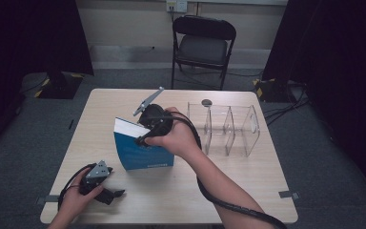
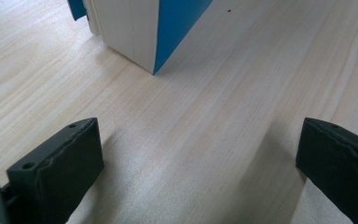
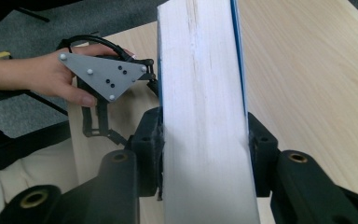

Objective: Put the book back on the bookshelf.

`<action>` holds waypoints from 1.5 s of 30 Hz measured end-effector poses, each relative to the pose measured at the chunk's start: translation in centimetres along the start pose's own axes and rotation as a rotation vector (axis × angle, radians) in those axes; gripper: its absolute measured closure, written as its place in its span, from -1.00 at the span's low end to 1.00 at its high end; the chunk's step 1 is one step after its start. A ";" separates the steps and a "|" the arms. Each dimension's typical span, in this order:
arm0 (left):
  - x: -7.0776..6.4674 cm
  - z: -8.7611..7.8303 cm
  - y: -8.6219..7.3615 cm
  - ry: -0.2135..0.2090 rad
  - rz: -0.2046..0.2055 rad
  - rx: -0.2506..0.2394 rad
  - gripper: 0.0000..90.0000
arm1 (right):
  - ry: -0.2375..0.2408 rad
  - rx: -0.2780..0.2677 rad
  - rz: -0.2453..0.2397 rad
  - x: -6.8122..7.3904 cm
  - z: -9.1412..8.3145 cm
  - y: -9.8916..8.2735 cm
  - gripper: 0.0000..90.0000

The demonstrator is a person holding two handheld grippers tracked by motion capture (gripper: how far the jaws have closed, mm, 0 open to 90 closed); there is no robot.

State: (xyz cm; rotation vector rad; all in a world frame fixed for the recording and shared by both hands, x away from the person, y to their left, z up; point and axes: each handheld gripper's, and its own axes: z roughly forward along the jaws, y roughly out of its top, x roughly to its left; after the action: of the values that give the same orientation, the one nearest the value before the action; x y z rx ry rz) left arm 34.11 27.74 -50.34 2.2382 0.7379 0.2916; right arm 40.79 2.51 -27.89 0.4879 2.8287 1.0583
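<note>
Right gripper [image 1: 143, 139] – jaws clamped on page edge of blue-covered book [image 1: 140, 151], one pad against each cover. Book stands tilted on wooden table [image 1: 248, 183], near centre, lower edge on tabletop. Left gripper [image 1: 109, 194] – rests at near-left table edge, jaws spread wide, nothing between them, book corner just ahead. Clear acrylic divider rack [image 1: 231, 129] stands right of book, apart from it. Small dark round object [image 1: 207, 102] lies behind rack.
</note>
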 end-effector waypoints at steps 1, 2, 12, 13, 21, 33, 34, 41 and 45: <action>0.0 0.0 0.0 0.000 0.001 0.001 -1.00 | -0.001 -0.001 -0.007 -0.1 0.0 0.1 0.26; 0.0 0.0 0.0 0.000 0.000 0.001 -1.00 | -0.001 -0.004 -0.015 -0.3 0.1 0.2 0.25; 0.0 0.0 0.0 -0.001 0.001 -0.001 -1.00 | -0.013 -0.009 -0.048 -1.1 0.4 0.6 0.21; 0.0 0.0 0.0 -0.001 0.001 -0.001 -1.00 | -0.013 -0.009 -0.048 -1.1 0.4 0.6 0.21; 0.0 0.0 0.0 -0.002 0.002 -0.001 -1.00 | -0.011 -0.025 -0.069 -2.1 0.7 0.9 0.20; 0.0 0.0 0.0 -0.003 0.001 -0.002 -1.00 | 0.007 -0.038 -0.050 -2.8 1.5 0.6 0.03; 0.0 0.0 0.0 -0.003 0.002 -0.002 -1.00 | 0.013 -0.038 -0.048 -2.9 1.6 0.6 0.03; 0.1 0.0 0.0 -0.003 0.002 -0.002 -1.00 | 0.046 -0.016 -0.050 -2.9 1.8 0.5 0.30; 0.1 0.0 0.0 -0.006 0.000 -0.002 -1.00 | 0.064 -0.009 -0.015 -2.5 1.7 0.5 0.35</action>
State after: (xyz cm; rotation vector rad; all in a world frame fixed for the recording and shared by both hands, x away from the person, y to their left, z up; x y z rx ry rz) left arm 34.17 27.81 -50.34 2.2363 0.7347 0.2851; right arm 43.59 3.14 -28.92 0.4384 2.8764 1.1033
